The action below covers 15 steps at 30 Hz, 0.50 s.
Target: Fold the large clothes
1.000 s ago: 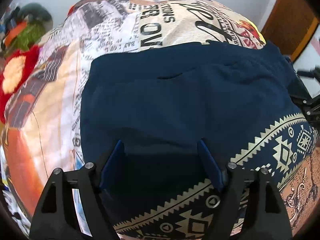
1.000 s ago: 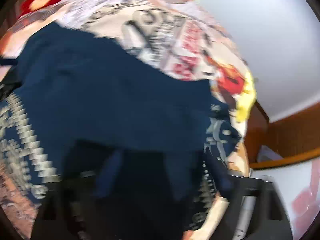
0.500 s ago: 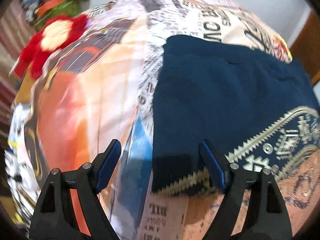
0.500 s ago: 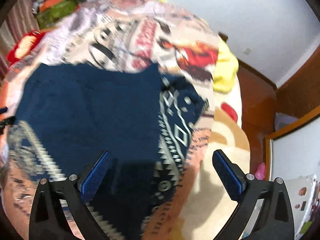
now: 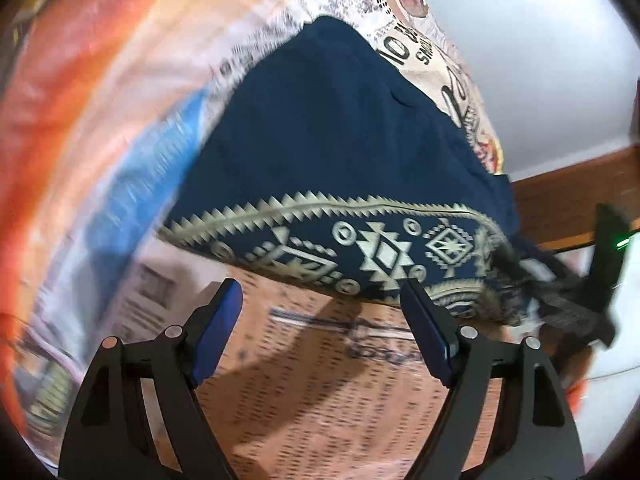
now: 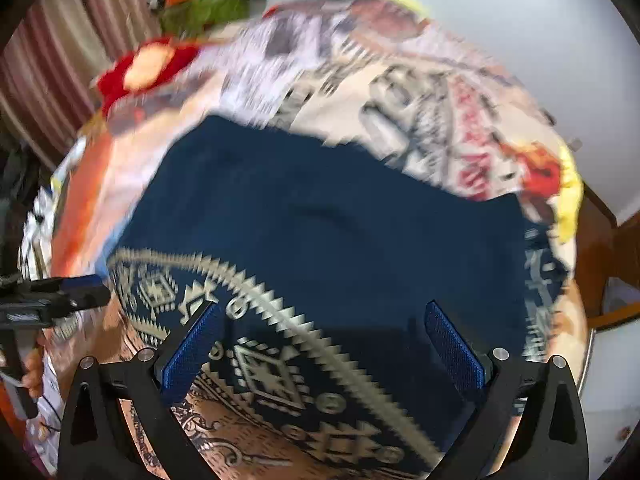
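A navy garment (image 5: 340,144) with a cream geometric border lies folded flat on a bed; it also shows in the right wrist view (image 6: 340,232). My left gripper (image 5: 320,316) is open and empty, just short of the garment's patterned near edge. My right gripper (image 6: 320,336) is open and empty, held over the garment's patterned border. The left gripper appears at the left edge of the right wrist view (image 6: 68,296), and the right gripper at the right edge of the left wrist view (image 5: 580,292).
The bed is covered by a newspaper-print spread (image 5: 100,100), also seen in the right wrist view (image 6: 400,88). A red plush toy (image 6: 140,68) and piled clothes (image 6: 200,0) lie at the bed's far end. Wooden furniture (image 5: 560,196) stands beside the bed.
Both grippers have pulled back off the garment toward its patterned near edge and swung their view; the right gripper, which seemed to have cloth between its fingers, is now open and empty.
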{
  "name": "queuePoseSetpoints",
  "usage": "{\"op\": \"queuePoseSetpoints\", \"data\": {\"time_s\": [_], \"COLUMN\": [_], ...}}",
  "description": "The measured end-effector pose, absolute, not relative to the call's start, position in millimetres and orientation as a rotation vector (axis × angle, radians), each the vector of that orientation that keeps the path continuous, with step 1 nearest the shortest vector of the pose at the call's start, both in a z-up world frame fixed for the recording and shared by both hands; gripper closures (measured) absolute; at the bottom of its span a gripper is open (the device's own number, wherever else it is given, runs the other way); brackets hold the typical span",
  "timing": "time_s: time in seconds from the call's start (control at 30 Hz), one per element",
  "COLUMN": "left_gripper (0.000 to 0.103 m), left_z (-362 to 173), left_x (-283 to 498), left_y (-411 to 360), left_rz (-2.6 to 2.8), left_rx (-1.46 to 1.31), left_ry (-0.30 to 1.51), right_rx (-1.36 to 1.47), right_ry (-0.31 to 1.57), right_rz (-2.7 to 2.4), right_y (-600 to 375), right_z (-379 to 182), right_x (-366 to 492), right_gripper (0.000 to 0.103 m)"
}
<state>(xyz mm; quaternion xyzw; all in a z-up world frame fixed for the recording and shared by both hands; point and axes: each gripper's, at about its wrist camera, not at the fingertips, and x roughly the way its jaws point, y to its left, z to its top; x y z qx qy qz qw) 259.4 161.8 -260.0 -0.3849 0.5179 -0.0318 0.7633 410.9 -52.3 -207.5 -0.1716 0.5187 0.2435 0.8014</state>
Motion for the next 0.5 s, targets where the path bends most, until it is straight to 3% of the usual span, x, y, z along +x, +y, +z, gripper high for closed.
{"op": "queuePoseSetpoints", "data": {"time_s": [0.1,0.5], "left_gripper": [0.022,0.021], "left_z": [-267.6,-293.3], "left_x": [264.4,314.1], "left_y": [159.4,176.3], "left_rz": [-0.112,-0.219], "left_rx": [-0.912,-1.216], "left_ry": [1.139,1.030], "right_rx": [-0.401,-0.383], "right_ry": [1.169,1.163], "right_rz": [0.528,0.531], "right_y": [-41.9,-44.7], "right_z": [-232.4,-236.7], "right_x": [403.0,401.4], "right_gripper": [0.001,0.000]}}
